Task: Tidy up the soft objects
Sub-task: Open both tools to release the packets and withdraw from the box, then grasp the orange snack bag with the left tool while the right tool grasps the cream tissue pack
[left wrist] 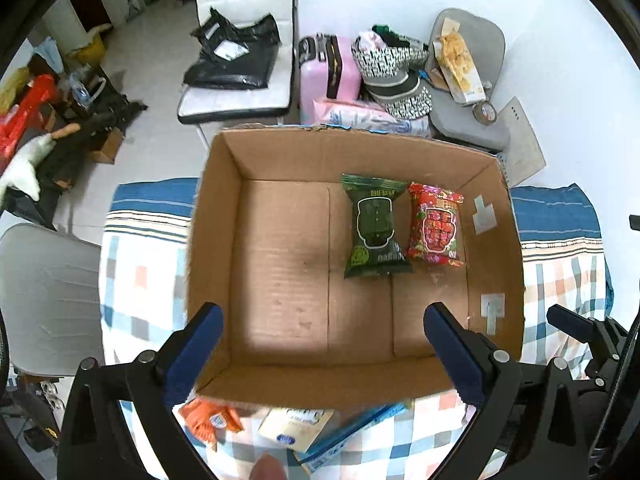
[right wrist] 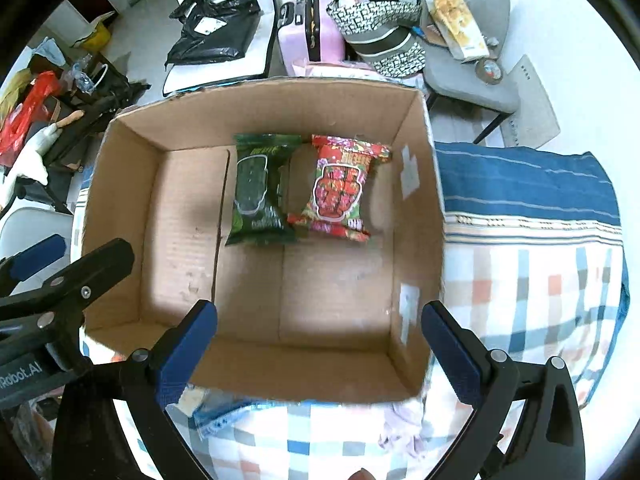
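An open cardboard box (left wrist: 280,280) (right wrist: 120,216) stands on a checked bedcover. Inside, at the far right, a green soft packet (left wrist: 374,228) (right wrist: 258,192) lies beside a red floral packet (left wrist: 436,226) (right wrist: 340,190). My left gripper (left wrist: 320,344) is open and empty above the box's near wall. My right gripper (right wrist: 318,340) is open and empty above the near wall too. Below the box's near edge lie an orange packet (left wrist: 210,418), a cream packet (left wrist: 294,426) and a blue packet (left wrist: 352,428) (right wrist: 224,412). The other gripper shows at the frame edge (right wrist: 60,280).
The checked and blue-striped bedcover (right wrist: 532,260) surrounds the box. Beyond it are a white chair with a black bag (left wrist: 236,60), a pink suitcase (left wrist: 328,68), a patterned bag (left wrist: 396,72) and a grey chair (left wrist: 468,80). Clutter lies on the floor at left (left wrist: 60,120).
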A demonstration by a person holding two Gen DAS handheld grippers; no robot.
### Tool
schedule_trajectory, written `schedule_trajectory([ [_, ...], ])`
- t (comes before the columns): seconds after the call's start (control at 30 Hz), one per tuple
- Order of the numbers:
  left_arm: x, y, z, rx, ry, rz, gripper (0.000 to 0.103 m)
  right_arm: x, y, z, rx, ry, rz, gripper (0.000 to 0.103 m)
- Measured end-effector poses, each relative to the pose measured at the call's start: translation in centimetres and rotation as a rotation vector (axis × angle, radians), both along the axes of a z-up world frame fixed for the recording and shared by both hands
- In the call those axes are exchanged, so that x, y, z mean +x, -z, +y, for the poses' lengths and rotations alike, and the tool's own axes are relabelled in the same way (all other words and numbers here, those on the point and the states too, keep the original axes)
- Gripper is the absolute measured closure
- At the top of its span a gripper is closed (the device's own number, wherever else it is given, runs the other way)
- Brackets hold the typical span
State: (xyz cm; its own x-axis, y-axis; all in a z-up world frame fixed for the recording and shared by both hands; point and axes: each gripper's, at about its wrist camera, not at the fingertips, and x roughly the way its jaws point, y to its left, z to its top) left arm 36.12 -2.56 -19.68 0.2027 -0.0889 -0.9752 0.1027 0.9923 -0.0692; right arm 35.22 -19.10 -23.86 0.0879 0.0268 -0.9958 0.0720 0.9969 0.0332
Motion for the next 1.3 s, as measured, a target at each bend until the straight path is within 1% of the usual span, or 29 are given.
schedule_trajectory([
  [0.13,-2.5,-2.1,0.3,0.012,0.004,-0.043,0.0,-2.9,-1.9,0.4,-0.01,0.01,-0.032,0.0],
  [0.27,-4.8,-3.6,0.5,0.004,0.005,-0.067,0.0,-5.4,-3.7,1.0,-0.032,0.002,-0.069,0.0],
  [0.37,-6.2,-4.5,0.5,-0.003,0.005,-0.083,0.0,-6.9,-4.8,1.2,-0.028,0.002,-0.085,0.0],
  [0.47,-7.2,-5.1,0.8,-0.007,0.002,-0.09,0.0,-8.5,-5.8,1.6,-0.018,-0.003,-0.102,0.0],
  [0.57,-8.2,-5.5,1.6,0.001,-0.01,-0.103,0.0,-9.5,-6.5,2.0,0.015,0.0,-0.109,0.0],
  [0.7,-10.2,-5.0,4.5,0.02,-0.053,-0.092,0.0,-11.2,-6.6,2.7,0.055,0.01,-0.103,0.0],
  [0.77,-11.2,-4.1,6.3,0.042,-0.083,-0.075,0.0,-12.2,-5.7,3.3,0.096,0.01,-0.07,0.0],
  [0.83,-12.2,-2.4,8.5,0.078,-0.117,-0.042,0.0,-12.9,-4.5,3.9,0.115,0.01,-0.038,0.0],
  [0.93,-13.6,0.8,11.7,0.11,-0.17,0.031,0.0,-13.8,-0.7,5.2,0.152,0.024,0.051,0.0],
  [1.0,-14.3,3.1,14.1,0.098,-0.216,0.097,0.0,-14.2,1.6,5.9,0.176,0.038,0.099,0.0],
  [1.07,-14.8,4.8,16.0,0.098,-0.258,0.139,0.0,-14.5,4.0,6.9,0.215,0.061,0.14,0.0],
  [1.13,-15.0,6.3,17.5,0.095,-0.294,0.169,0.0,-14.4,5.4,7.9,0.253,0.069,0.161,0.0],
  [1.2,-15.0,7.3,18.5,0.097,-0.307,0.178,0.0,-13.9,7.2,9.5,0.269,0.079,0.185,0.0],
  [1.27,-14.7,8.1,18.8,0.114,-0.295,0.183,0.0,-13.2,8.9,11.0,0.296,0.101,0.209,0.0],
  [1.3,-14.5,8.5,18.8,0.127,-0.277,0.182,0.0,-12.8,9.5,11.7,0.294,0.11,0.219,0.0],
])
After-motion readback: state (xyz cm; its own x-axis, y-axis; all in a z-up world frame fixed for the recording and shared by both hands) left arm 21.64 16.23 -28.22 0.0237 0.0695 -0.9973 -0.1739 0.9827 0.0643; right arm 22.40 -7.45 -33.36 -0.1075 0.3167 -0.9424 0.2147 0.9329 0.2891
